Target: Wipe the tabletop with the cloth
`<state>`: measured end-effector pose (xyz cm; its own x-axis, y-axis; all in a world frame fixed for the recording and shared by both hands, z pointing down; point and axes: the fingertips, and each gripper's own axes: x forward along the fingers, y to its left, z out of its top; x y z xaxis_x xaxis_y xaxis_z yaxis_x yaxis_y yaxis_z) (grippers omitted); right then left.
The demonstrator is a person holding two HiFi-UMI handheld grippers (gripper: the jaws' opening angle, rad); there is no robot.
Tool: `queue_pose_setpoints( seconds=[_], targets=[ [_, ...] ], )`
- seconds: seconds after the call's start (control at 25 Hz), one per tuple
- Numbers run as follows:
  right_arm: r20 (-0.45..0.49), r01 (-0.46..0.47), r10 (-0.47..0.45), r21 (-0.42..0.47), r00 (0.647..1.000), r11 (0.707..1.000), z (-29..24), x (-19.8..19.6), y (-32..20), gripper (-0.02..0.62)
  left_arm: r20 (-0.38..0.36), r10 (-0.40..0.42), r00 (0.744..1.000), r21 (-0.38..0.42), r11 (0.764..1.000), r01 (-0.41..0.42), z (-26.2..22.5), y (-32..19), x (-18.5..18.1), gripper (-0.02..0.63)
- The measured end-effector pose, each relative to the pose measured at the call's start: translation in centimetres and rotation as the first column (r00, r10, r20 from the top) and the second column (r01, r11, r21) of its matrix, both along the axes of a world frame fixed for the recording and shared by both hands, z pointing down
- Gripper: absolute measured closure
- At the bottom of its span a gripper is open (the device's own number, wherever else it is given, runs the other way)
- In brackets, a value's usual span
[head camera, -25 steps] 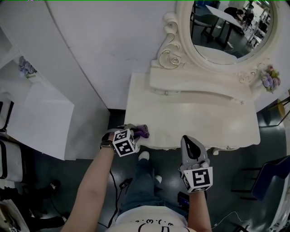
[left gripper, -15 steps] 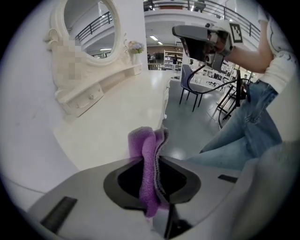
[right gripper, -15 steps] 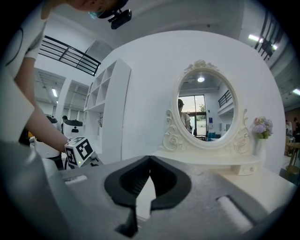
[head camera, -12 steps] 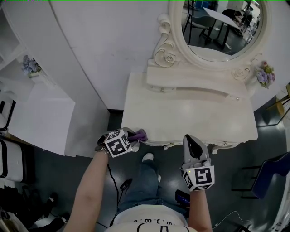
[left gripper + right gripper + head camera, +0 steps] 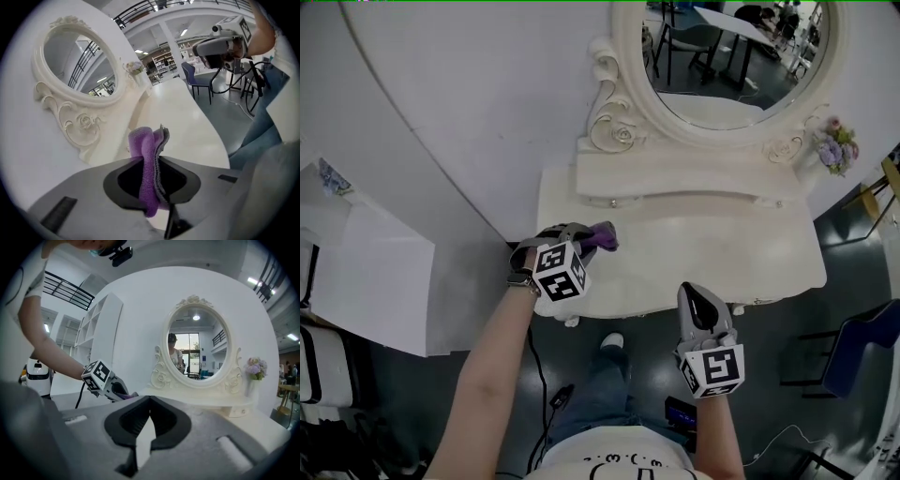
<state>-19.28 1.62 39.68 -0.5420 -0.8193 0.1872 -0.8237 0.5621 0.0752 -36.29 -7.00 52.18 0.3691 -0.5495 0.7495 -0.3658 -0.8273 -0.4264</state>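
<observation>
A purple cloth (image 5: 604,235) is pinched in my left gripper (image 5: 592,240), which is shut on it over the back left part of the cream tabletop (image 5: 722,248). In the left gripper view the folded cloth (image 5: 147,154) stands up between the jaws of the left gripper (image 5: 154,161), with the tabletop (image 5: 187,117) stretching away beyond it. My right gripper (image 5: 694,292) hovers at the table's front edge, shut and holding nothing. In the right gripper view its jaws (image 5: 150,397) meet at the tip, and the left gripper (image 5: 123,393) with the cloth (image 5: 130,394) shows at the left.
An oval mirror (image 5: 731,56) in an ornate frame rises behind the tabletop over a raised shelf (image 5: 675,173). A small bunch of flowers (image 5: 832,150) stands at the back right. White shelving (image 5: 366,262) is left of the table, a blue chair (image 5: 862,356) at the right.
My left gripper has carried the cloth from the table's front left edge inward onto the tabletop, toward the back left. The right gripper has stayed at the front edge.
</observation>
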Motion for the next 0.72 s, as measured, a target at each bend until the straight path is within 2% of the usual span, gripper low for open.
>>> queue_pose_setpoints(
  seconds=[0.16, 0.48, 0.6, 0.72],
  targets=[
    [-0.021, -0.037, 0.037, -0.004, 0.999, 0.999, 0.1, 1.0, -3.0, 0.594, 0.043, 0.04, 0.998, 0.031, 0.999, -0.041, 1.8, -4.4, 0.6, 0.531],
    [-0.06, -0.095, 0.092, -0.06, 0.994, 0.994, 2.2, 1.7, -8.6, 0.594, 0.098, 0.119, 0.988, -0.042, 0.992, -0.115, 7.5, -9.6, 0.3, 0.531],
    [-0.069, -0.102, 0.097, -0.078, 0.993, 0.992, 2.9, 1.3, -9.9, 0.594, 0.116, 0.169, 0.979, -0.047, 0.985, -0.164, 8.8, -10.5, 0.6, 0.532],
    [-0.083, -0.1, 0.093, -0.079, 0.992, 0.992, 3.0, 0.7, -10.7, 0.594, 0.125, 0.181, 0.976, -0.033, 0.983, -0.178, 9.5, -11.3, 0.8, 0.531]
  ],
)
